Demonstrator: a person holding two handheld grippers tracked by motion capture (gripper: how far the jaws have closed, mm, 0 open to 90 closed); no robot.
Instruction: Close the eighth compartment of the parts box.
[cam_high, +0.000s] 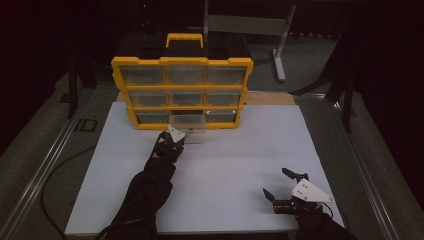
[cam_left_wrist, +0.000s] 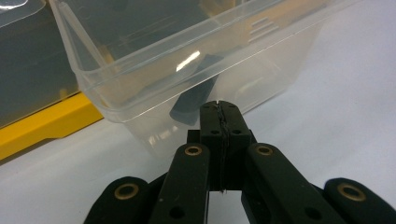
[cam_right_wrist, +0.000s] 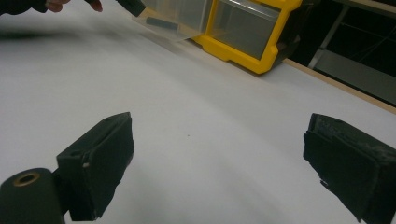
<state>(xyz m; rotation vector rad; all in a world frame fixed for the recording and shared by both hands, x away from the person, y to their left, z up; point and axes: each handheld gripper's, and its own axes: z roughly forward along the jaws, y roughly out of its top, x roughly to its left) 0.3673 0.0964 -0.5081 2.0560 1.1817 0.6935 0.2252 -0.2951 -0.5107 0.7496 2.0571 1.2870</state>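
The clear drawer (cam_high: 189, 126) sticks out of the bottom row, in the middle, of the yellow box (cam_high: 182, 90) at the far side of the white table (cam_high: 210, 195). A dark thing (cam_left_wrist: 196, 95) lies inside it. I think the pull-out step is under way. The left gripper (cam_high: 176, 138) is right at the drawer's near wall, its jaws pressed together; whether they pinch the lip, I cannot tell. Next it needs a slow, straight pull. The right gripper (cam_high: 276, 184) waits near and right, spread wide, holding nothing.
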